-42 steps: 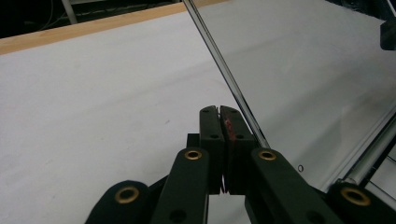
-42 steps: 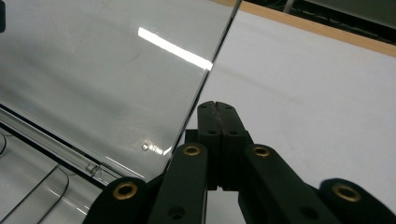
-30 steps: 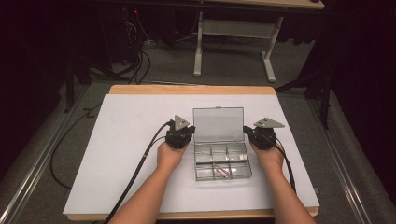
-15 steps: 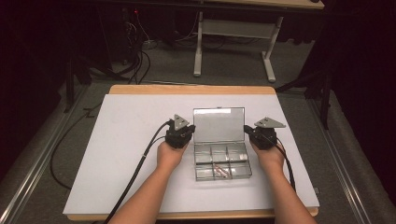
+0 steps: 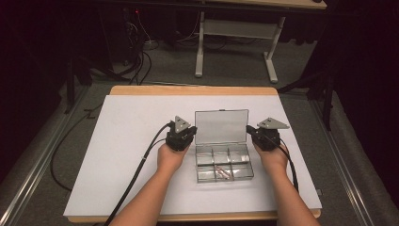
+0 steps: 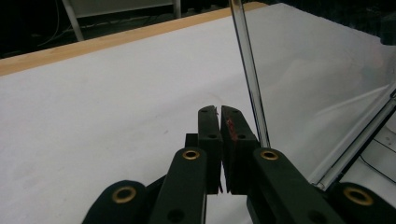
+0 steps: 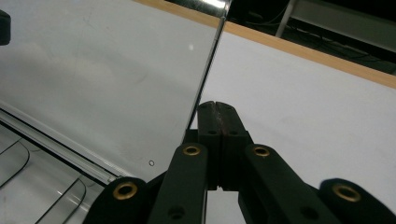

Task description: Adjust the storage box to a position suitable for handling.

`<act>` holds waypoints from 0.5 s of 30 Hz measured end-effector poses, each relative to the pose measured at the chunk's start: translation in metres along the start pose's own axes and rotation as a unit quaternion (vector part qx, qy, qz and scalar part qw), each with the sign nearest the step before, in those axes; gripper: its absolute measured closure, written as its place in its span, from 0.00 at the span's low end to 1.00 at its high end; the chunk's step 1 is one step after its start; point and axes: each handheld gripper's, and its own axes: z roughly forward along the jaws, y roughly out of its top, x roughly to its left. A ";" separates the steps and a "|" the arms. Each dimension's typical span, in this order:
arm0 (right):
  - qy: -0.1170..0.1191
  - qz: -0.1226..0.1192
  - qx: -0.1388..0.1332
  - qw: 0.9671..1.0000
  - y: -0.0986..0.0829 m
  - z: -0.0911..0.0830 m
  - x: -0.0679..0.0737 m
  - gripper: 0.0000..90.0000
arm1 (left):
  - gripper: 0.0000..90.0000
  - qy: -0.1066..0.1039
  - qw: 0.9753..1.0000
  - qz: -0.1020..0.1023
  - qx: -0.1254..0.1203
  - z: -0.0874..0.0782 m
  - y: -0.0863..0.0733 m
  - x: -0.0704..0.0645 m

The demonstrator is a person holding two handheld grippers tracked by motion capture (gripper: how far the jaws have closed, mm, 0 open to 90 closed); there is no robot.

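both grippers, left [image 5: 184, 134] and right [image 5: 260, 135], flank the open box [image 5: 223, 162], jaws closed on nothing; next likely means closing the lid [image 5: 221, 126].

Each black hand-held gripper [image 5: 180, 136] has brass-ringed screws, a grey triangular plate and a black cable.

A wooden bench [image 5: 141, 89] is carrying a white sheet [image 5: 127, 141] that is covering nearly all its top. A clear box [image 5: 221, 157] is sitting open on the sheet near the middle, its lid [image 5: 221, 126] standing up, with something small and reddish, perhaps hardware, lying inside.
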 end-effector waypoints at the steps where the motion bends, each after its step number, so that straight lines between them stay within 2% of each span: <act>1: 0.000 -0.001 0.000 1.000 0.000 -0.001 0.000 1.00 | 0.97 0.000 1.000 0.000 -0.002 -0.001 0.000 0.000; 15: -0.002 -0.003 -0.003 1.000 0.001 -0.007 0.003 1.00 | 0.96 -0.006 1.000 -0.003 -0.007 -0.007 -0.005 -0.002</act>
